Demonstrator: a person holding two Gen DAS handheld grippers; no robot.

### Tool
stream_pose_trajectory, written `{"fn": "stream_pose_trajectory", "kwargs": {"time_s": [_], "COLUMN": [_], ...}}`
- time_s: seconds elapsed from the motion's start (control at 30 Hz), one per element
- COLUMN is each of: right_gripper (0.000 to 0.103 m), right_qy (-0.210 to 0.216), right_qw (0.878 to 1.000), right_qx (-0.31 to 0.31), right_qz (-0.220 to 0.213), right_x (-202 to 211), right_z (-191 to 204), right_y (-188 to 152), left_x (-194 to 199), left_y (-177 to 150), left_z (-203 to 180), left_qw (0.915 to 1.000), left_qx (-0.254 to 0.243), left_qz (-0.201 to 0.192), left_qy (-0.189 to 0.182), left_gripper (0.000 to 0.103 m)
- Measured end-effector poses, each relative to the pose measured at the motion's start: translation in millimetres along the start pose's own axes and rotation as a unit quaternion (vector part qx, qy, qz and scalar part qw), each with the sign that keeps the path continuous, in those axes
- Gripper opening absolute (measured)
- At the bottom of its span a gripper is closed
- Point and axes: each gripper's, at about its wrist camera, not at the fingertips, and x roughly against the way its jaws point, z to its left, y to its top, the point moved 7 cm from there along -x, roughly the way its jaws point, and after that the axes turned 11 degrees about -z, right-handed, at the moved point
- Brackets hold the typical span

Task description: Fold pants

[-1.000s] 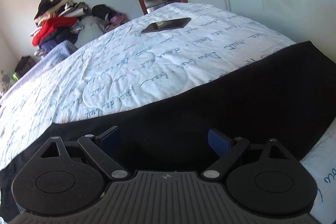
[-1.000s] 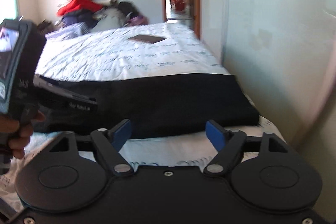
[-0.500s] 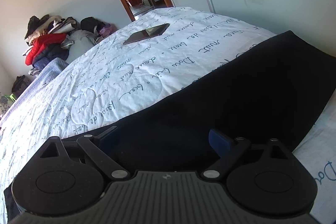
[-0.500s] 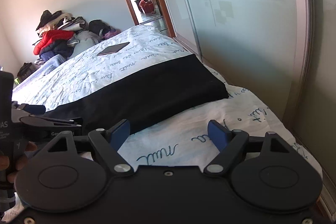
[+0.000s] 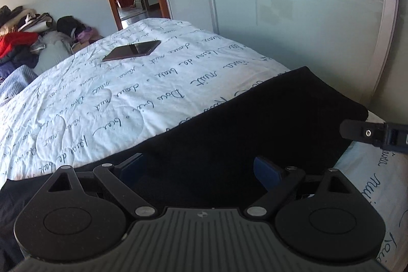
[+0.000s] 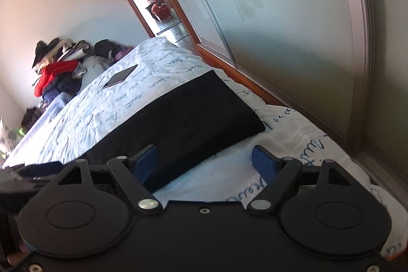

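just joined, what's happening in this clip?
A person with a handheld gripper in each hand is folding black pants laid across a bed. Both grippers are open and holding nothing. The left gripper hovers over the middle of the pants; the right gripper is at their near edge. A tablet lies farther up the bed, apart from the pants.

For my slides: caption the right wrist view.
Open right gripper at the near edge of black pants on the bed.

bedspread (image 5: 107,106) | blue handwritten script printed all over | readable words: "nuit", "de" | other words too distorted to read
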Motion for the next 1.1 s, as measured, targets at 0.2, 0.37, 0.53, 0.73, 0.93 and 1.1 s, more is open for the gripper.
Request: {"fn": "stream_pose_trajectory", "kwargs": {"time_s": [0.2, 0.37, 0.53, 0.73, 0.93, 1.1], "right_gripper": [0.082, 0.077, 0.019, 0.01, 0.01, 0.01], "right_qy": [0.005, 0.005, -0.006, -0.018, -0.025, 0.004], "right_qw": [0.994, 0.987, 0.984, 0.997, 0.964, 0.943], "right_qx": [-0.107, -0.152, -0.172, 0.021, 0.251, 0.324], "right_qz": [-0.025, -0.044, -0.037, -0.066, -0.083, -0.082], "right_x": [-13, -21, -21, -8, -1, 5], "right_z": [-17, -24, -35, 5, 64, 93], "right_y": [6, 11, 8, 19, 8, -2], "left_x": [-6, -12, -15, -19, -13, -18], "left_y": [4, 5, 8, 17, 45, 64], "left_z": [10, 17, 17, 29, 38, 19], "left_qw": [0.9997, 0.9992, 0.998, 0.9912, 0.9531, 0.9309], "left_qx": [0.021, 0.038, 0.052, 0.107, 0.252, 0.284], "left_qz": [0.008, 0.015, 0.024, 0.048, 0.053, 0.052], "left_qy": [0.005, -0.002, -0.027, -0.062, -0.159, -0.223], "left_gripper": [0.094, 0.094, 0.094, 0.092, 0.093, 0.095]}}
